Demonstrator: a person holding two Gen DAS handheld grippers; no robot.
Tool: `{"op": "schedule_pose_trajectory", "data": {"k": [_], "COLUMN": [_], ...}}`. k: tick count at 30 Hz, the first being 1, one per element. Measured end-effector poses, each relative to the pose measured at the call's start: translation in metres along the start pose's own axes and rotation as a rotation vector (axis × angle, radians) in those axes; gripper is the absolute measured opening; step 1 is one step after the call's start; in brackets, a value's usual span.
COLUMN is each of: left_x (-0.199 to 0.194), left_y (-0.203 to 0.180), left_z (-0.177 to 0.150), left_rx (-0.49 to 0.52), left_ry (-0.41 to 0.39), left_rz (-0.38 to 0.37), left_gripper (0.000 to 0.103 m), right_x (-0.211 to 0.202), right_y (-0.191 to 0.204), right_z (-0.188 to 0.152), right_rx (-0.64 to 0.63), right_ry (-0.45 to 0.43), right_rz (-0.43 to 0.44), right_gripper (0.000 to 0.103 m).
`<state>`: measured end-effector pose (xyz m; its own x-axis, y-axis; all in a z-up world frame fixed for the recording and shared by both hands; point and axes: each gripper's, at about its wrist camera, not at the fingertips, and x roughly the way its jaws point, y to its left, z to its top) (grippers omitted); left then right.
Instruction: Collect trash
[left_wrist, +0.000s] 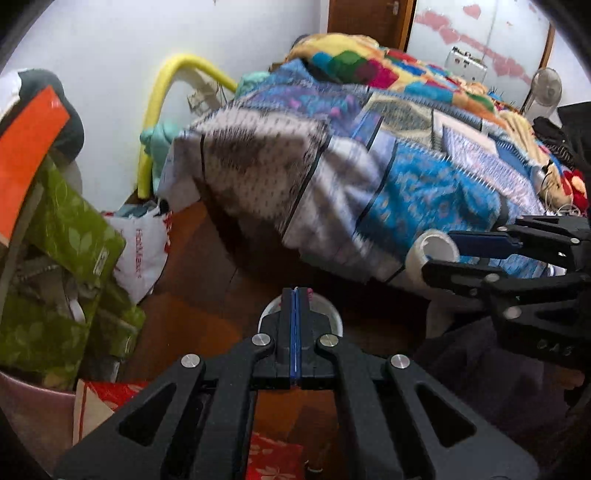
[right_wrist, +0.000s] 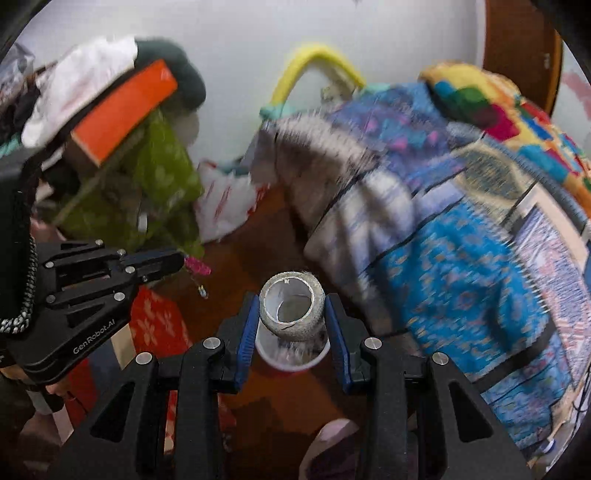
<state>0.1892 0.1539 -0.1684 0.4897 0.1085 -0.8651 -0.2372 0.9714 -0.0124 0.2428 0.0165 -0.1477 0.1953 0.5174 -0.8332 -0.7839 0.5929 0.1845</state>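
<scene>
My right gripper (right_wrist: 291, 314) is shut on a used roll of tape (right_wrist: 291, 310), a grey-white ring with a hollow core. It also shows in the left wrist view (left_wrist: 430, 254), held by the right gripper (left_wrist: 439, 251) beside the bed. Below it on the floor stands a white cup with a red outside (right_wrist: 291, 356), also behind my left gripper's tips (left_wrist: 334, 317). My left gripper (left_wrist: 295, 295) has its jaws pressed together on a small pink wrapper (right_wrist: 197, 266), which hangs from the left gripper (right_wrist: 181, 258) in the right wrist view.
A bed with patterned blue and multicoloured blankets (left_wrist: 406, 177) fills the right side. A cluttered pile with green boxes (left_wrist: 70, 236), an orange box (left_wrist: 26, 162) and a white plastic bag (left_wrist: 142, 254) stands at left. The floor (left_wrist: 207, 280) is brown wood. A red floral cloth (right_wrist: 155, 325) lies below.
</scene>
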Motion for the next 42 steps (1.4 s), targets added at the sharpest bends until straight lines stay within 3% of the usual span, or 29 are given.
{"op": "schedule_pose_trajectory", "data": {"k": [11,21,28,31,32,33,38,42], "left_x": [0.043,0.073,0.090,0.099,0.100,0.101,0.080,0.037], "left_y": [0.008,0.016,0.014,0.014,0.014,0.014,0.007,-0.003], "left_z": [-0.022,-0.019,-0.008,-0.003,-0.001,-0.001,0.003,0.010], "left_rx": [-0.004,-0.081,-0.109,-0.123,-0.131,-0.143,-0.134,-0.098], "left_ry": [0.077,0.126,0.121,0.140,0.148,0.149,0.104,0.023], "left_rz": [-0.033,-0.075,-0.086,-0.065,-0.059,-0.057,-0.047,-0.006], "left_gripper": [0.000,0.000,0.000,0.016,0.030,0.034,0.034,0.034], "right_x": [0.097,0.139,0.118,0.104,0.097,0.092,0.058,0.021], "right_y": [0.012,-0.003,-0.017,-0.024,-0.026,-0.028,-0.028,-0.026], "right_z": [-0.010,0.000,0.005,0.008,0.008,0.008,0.006,0.001], "right_rx": [-0.023,0.067,0.086,0.103,0.104,0.103,0.089,0.080], "right_ry": [0.208,0.333,0.279,0.237,0.222,0.210,0.125,0.037], "right_rz": [0.031,0.099,0.050,0.033,0.028,0.022,-0.041,-0.078], "right_gripper": [0.034,0.041,0.041,0.041,0.041,0.041,0.041,0.041]}}
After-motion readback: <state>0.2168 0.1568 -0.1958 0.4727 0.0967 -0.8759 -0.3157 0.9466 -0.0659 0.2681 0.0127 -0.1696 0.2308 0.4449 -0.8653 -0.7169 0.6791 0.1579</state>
